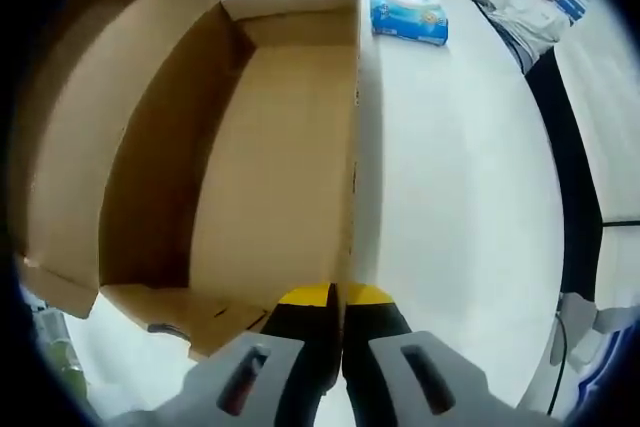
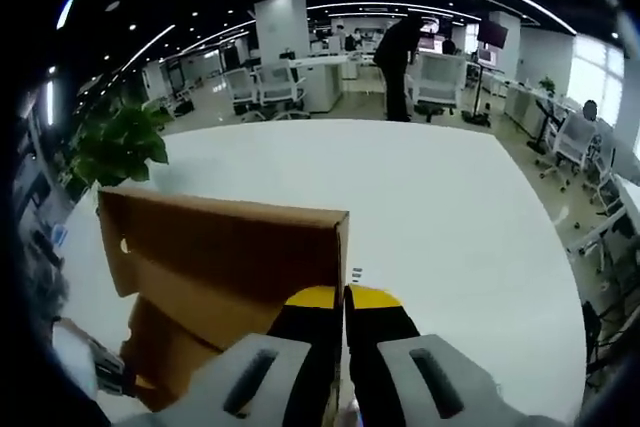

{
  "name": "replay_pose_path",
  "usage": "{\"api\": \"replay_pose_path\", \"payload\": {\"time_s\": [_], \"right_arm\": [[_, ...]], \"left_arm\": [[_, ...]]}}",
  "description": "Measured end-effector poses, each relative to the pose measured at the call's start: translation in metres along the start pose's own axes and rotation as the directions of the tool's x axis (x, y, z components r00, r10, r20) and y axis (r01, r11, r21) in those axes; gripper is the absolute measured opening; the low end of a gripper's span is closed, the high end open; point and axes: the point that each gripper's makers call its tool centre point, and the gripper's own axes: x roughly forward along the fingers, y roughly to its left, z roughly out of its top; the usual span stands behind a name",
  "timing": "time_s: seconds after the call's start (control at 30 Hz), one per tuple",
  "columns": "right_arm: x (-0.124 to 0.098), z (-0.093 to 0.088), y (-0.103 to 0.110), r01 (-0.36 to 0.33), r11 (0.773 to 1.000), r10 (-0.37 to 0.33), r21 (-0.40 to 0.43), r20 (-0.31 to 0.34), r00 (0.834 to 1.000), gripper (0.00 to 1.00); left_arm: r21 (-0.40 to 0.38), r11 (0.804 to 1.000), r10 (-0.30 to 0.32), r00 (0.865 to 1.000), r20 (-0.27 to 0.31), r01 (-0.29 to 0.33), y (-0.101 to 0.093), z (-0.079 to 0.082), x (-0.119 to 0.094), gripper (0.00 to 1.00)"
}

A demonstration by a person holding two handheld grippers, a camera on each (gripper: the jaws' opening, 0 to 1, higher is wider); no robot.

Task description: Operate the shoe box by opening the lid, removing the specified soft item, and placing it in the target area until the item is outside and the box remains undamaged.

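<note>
An open cardboard box (image 1: 250, 147) lies on a white tabletop (image 1: 450, 197) in a large open-plan office, its brown interior bare in the left gripper view. The left gripper (image 1: 335, 297), yellow-tipped, has its jaws pressed together on the near edge of the box's right wall, the thin cardboard caught between them. The lid (image 1: 90, 117) hangs open on the far side of the box, folded back and away from the wall being gripped.

Beyond the box, near the far edge of the tabletop, rests a blue-and-white soft pack (image 1: 408, 9), apart from the cardboard and fully outside it. A person (image 1: 525, 7) sits past the tabletop's edge.

In the right gripper view, the right gripper (image 2: 343, 299) likewise has its yellow-tipped jaws closed on a vertical edge of the box (image 2: 220, 247), pinching the wall where a cardboard panel meets the corner. The panel stands upright to the left of the jaws, with a small round hole near its left end. The tabletop (image 2: 420, 207) stretches away white behind it. A potted plant (image 2: 115, 142) stands off the tabletop's left side, office chairs (image 2: 265, 87) line the floor beyond, and a person (image 2: 395, 52) in dark clothes bends over a desk in the distance.
</note>
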Motion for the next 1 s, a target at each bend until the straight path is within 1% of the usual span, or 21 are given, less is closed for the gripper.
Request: {"api": "replay_pose_path", "payload": {"time_s": [0.1, 0.3, 0.57, 0.63, 0.73, 0.9, 1.0], "right_arm": [[-0.001, 0.002, 0.0, -0.003, 1.0, 0.003, -0.004, 0.016, 1.0, 0.0], [-0.017, -0.005, 0.008, 0.013, 1.0, -0.012, -0.023, 0.048, 0.999, 0.0], [-0.03, -0.011, 0.013, 0.017, 0.999, -0.015, -0.033, 0.064, 0.998, 0.0], [-0.026, -0.009, 0.01, 0.017, 0.999, -0.015, -0.041, 0.062, 0.998, 0.0], [-0.03, -0.011, 0.011, 0.014, 0.999, -0.012, -0.035, 0.063, 0.998, 0.0], [-0.036, -0.014, 0.014, 0.006, 0.999, -0.003, -0.037, 0.083, 0.997, 0.0], [-0.029, -0.011, 0.009, 0.003, 0.999, 0.0, -0.04, 0.086, 0.996, 0.0]], "left_arm": [[0.0, 1.0, 0.0, 1.0, 0.0, 0.0, 0.0, 0.0, 0.0, 0.0], [0.001, 1.0, -0.002, 1.0, -0.001, 0.002, 0.0, 0.001, 0.0, 0.0], [0.002, 1.0, -0.002, 1.0, 0.0, 0.002, 0.0, 0.001, 0.0, 0.0], [0.002, 1.0, -0.001, 1.0, -0.001, 0.001, 0.0, 0.001, 0.0, 0.0], [0.004, 1.0, 0.002, 1.0, 0.0, -0.002, 0.0, 0.001, 0.0, 0.0], [0.004, 1.0, -0.001, 1.0, -0.005, 0.001, 0.0, 0.0, 0.001, 0.0], [0.004, 1.0, 0.001, 1.0, -0.005, -0.001, 0.0, 0.0, 0.0, 0.0]]}}
